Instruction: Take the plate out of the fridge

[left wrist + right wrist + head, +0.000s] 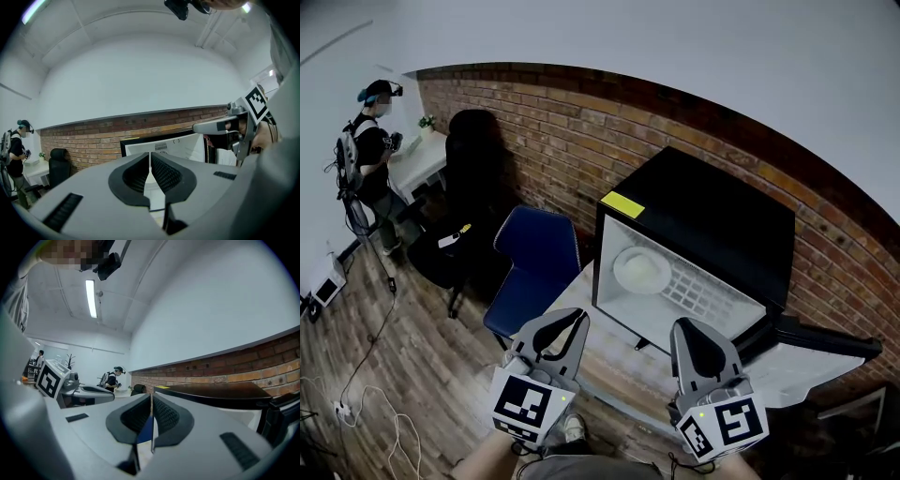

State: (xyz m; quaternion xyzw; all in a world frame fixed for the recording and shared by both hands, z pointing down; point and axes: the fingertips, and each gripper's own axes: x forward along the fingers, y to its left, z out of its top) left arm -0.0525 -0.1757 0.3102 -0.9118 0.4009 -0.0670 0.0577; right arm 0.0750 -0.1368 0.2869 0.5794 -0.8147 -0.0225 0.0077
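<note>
A small black fridge (712,216) stands open on a white table (605,352), its white inside facing me. A pale round plate (641,270) lies on the wire shelf inside, toward the left. Its door (811,361) hangs open at the lower right. My left gripper (578,317) is held low at the left, short of the fridge, jaws shut and empty. My right gripper (682,326) hovers in front of the fridge opening, also shut with nothing in it. In the left gripper view the jaws (150,153) meet in front of the fridge (187,145). The right gripper view shows closed jaws (152,395).
A blue chair (530,267) stands just left of the table, and a black office chair (473,169) stands behind it. A person (370,159) stands at a far white desk. A brick wall (581,141) runs behind the fridge. Cables (366,394) trail over the wooden floor.
</note>
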